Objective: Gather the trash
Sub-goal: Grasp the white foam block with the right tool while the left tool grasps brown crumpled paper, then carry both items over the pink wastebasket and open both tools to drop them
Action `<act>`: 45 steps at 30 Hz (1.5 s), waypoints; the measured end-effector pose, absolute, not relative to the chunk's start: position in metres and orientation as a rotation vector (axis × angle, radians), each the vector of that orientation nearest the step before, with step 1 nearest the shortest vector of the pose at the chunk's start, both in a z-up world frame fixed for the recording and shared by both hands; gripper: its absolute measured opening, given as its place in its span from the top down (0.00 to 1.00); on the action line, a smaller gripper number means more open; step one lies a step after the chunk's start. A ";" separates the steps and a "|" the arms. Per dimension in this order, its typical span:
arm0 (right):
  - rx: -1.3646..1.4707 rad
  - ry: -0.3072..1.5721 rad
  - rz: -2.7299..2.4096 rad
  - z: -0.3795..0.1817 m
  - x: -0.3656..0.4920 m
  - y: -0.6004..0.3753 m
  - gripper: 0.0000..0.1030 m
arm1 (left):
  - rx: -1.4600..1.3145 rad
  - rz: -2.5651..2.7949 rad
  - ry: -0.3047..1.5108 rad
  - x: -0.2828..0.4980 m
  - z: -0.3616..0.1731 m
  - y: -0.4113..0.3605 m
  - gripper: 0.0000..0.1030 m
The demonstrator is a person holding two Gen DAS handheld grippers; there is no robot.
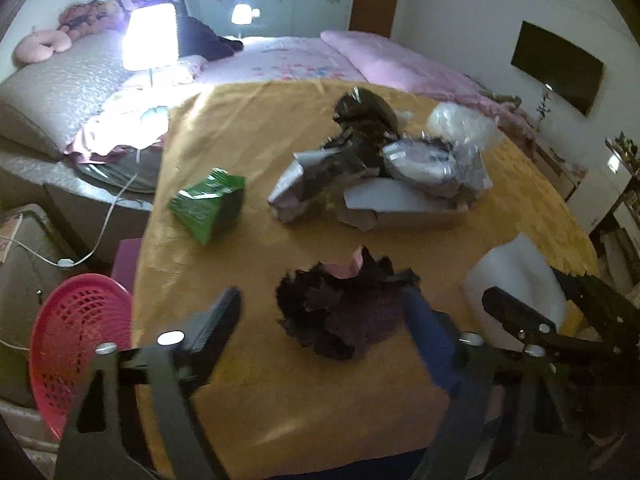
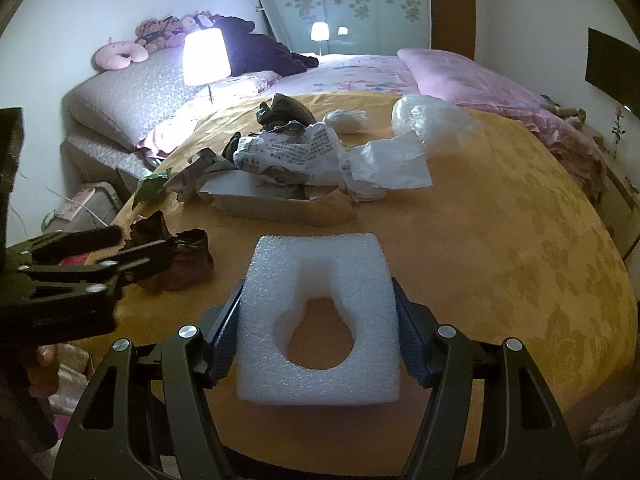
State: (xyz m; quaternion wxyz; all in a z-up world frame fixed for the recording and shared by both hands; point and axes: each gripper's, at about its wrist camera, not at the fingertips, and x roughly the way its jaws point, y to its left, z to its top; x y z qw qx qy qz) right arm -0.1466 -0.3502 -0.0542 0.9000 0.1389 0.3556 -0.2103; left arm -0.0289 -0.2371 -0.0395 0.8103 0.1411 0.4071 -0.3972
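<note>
So I've got a gripper in each hand here, clearing junk off the table (image 2: 520, 240) with the yellow cloth. My right gripper (image 2: 318, 332) has its fingers pressed against both sides of the white foam block (image 2: 320, 280), the one with the pear-shaped hole cut in it. It sits near my edge of the table, and squeezing it across the flat sides seems like the only sane way to hold something that light and squishy.

My left gripper (image 1: 320, 316) is spread wide around a dark crumpled wrapper (image 1: 340, 316), one finger on either side. Not pinching it yet, though the view's blurry, so I can't say whether the right-hand finger is touching.

The rest of the trash is farther back: a green packet (image 1: 210, 204), a heap of torn cardboard and printed bags (image 2: 288, 168), and a clear plastic bag (image 2: 428, 120) behind that. The pink basket (image 1: 80, 344) sits off the table's left edge, my guess for where it all goes.
</note>
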 end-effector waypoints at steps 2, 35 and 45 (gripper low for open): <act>0.287 0.735 -0.436 -0.054 -0.147 -0.351 0.38 | 0.292 -0.855 0.897 -0.027 -0.043 -0.237 0.47; 0.254 0.763 -0.261 -0.045 -0.113 -0.312 0.38 | 0.212 -0.653 0.851 -0.012 -0.015 -0.127 0.84; 0.161 0.760 -0.104 -0.032 -0.070 -0.258 0.38 | 0.133 -0.447 0.857 0.010 -0.014 -0.067 0.84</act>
